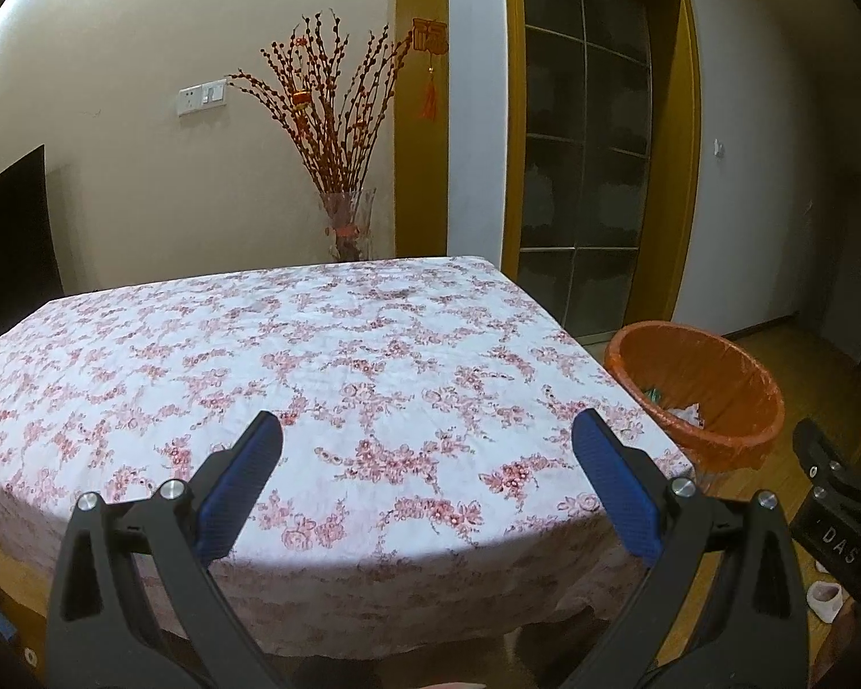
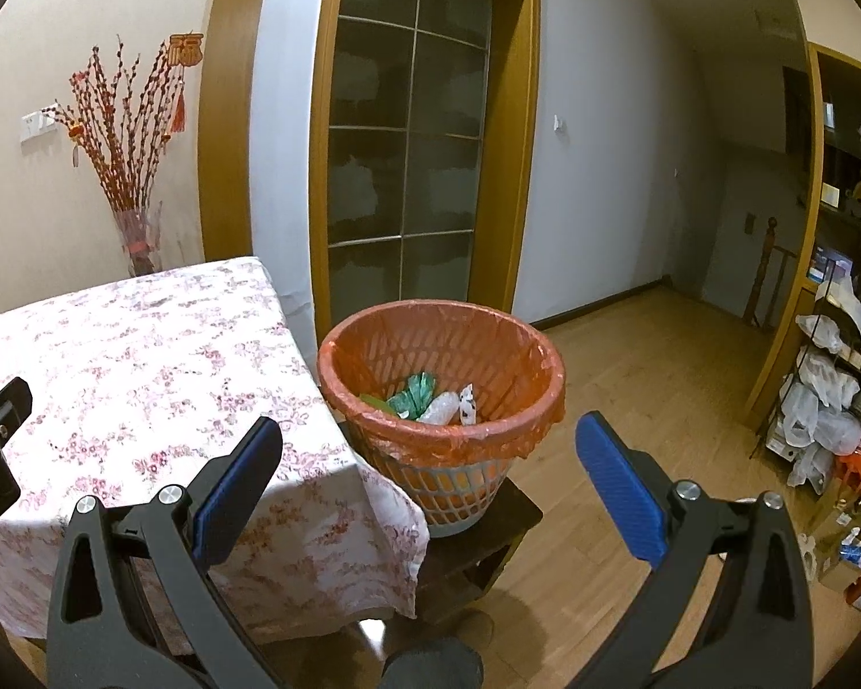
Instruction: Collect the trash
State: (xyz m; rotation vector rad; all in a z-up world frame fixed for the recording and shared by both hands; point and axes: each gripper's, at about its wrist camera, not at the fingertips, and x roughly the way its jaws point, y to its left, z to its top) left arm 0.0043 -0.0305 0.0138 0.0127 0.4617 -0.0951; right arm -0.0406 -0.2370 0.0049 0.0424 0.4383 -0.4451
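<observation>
A wastebasket (image 2: 442,367) lined with an orange bag stands on a dark stool (image 2: 488,540) beside the table's right corner. Inside lie green, clear and white wrappers (image 2: 430,399). The same wastebasket (image 1: 700,396) shows at the right of the left wrist view. My left gripper (image 1: 427,436) hangs open above the near edge of the flowered tablecloth (image 1: 315,356), with nothing between its blue pads. My right gripper (image 2: 429,442) is open too, in front of the basket and holding nothing. No loose trash shows on the cloth.
A glass vase of red branches (image 1: 347,224) stands behind the table by the wall. A dark screen (image 1: 11,241) is at the far left. Shelves with plastic bags (image 2: 832,402) crowd the right side. Wooden floor (image 2: 631,356) stretches toward a glass door (image 2: 407,161).
</observation>
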